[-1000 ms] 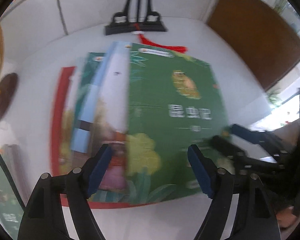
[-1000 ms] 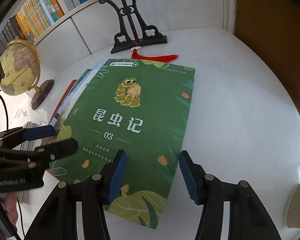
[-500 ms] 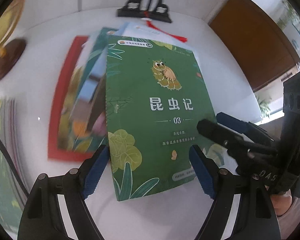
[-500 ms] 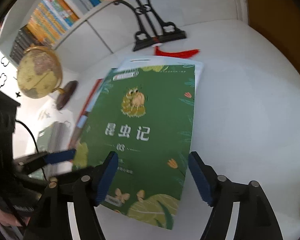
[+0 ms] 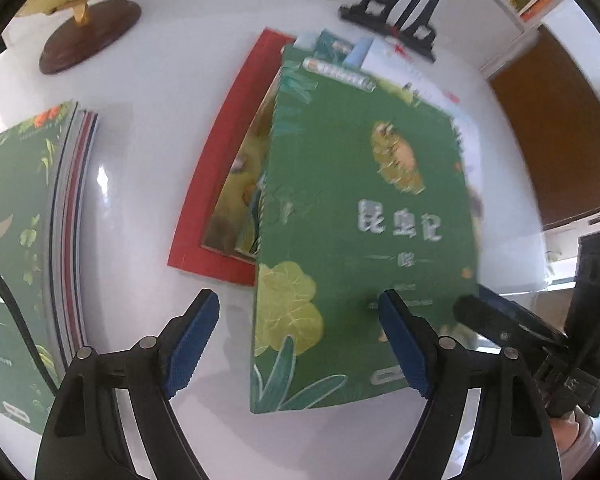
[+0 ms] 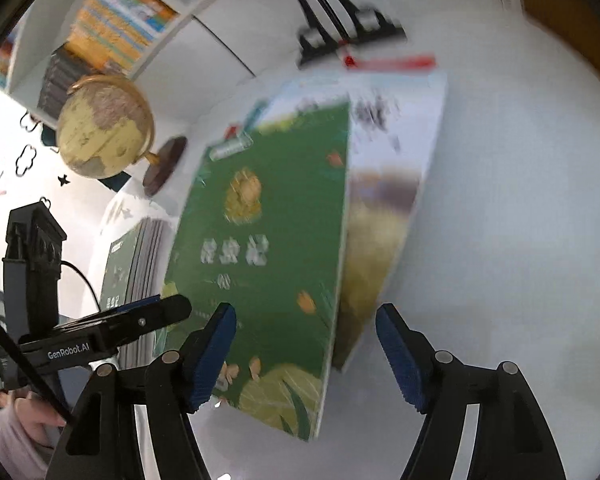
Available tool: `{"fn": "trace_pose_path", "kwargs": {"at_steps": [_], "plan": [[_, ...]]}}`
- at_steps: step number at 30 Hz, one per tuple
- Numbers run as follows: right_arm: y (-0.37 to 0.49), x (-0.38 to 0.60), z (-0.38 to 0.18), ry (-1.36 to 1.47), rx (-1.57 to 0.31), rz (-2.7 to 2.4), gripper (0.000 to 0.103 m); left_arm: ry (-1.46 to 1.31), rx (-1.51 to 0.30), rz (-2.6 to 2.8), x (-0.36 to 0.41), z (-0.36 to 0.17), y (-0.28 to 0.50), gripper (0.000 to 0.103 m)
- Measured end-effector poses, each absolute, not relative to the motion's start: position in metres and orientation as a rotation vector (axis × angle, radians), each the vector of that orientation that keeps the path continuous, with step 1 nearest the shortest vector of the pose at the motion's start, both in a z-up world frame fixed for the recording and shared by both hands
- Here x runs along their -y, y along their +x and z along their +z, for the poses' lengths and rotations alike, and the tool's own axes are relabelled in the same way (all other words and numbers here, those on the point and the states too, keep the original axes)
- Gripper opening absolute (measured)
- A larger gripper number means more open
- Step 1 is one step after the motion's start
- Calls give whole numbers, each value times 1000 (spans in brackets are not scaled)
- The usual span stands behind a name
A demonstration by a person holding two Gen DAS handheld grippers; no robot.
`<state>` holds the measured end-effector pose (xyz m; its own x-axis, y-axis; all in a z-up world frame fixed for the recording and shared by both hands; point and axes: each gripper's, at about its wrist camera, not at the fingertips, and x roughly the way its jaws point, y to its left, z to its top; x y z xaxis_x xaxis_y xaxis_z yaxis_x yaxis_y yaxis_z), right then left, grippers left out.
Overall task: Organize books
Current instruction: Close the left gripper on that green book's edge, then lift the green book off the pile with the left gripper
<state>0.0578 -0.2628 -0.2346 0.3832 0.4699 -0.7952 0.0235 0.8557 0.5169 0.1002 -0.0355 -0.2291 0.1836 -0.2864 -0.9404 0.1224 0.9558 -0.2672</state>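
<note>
From the left wrist: the left gripper [image 5: 298,338], jaws apart and just opening wider, hovers over the green book [image 5: 364,216], which tops a messy pile by the globe [image 5: 88,28]; its near-left corner lies between the fingers, unclamped. From the right wrist: the right gripper [image 6: 306,354] gapes, empty, over the book's [image 6: 268,264] near-right edge. A careless nudge could likely scatter the pile.

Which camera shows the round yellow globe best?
The right wrist view: the whole globe shows there, ball, arm and part of its brown base, beside the bookshelf. The left wrist view catches only the ball's bottom edge at the top-left corner, plus the full brown base.
</note>
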Motion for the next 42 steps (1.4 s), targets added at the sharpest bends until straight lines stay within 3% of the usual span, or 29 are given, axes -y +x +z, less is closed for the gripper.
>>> {"fn": "trace_pose_path", "kwargs": {"at_steps": [3,6,9,16,24,34,42], "plan": [[51,259,-238,514,-1133,332,70,-198,-1368,-295,35,-232,101,81],[49,251,-238,511,-1138,352,68,-206,-1383,-349,40,-233,97,72],[46,249,-238,495,-1165,339,44,-141,-1331,-383,47,-224,85,57],[35,253,-226,491,-1154,327,29,-118,-1309,-385,40,-213,73,40],[17,246,-204,445,-1122,320,17,-116,-1275,-444,40,-199,51,37],[-11,215,-159,163,-1002,302,17,-114,-1196,-495,39,-172,42,37],[-21,203,-142,111,-975,296,17,-108,-1145,-514,31,-155,39,37]]}}
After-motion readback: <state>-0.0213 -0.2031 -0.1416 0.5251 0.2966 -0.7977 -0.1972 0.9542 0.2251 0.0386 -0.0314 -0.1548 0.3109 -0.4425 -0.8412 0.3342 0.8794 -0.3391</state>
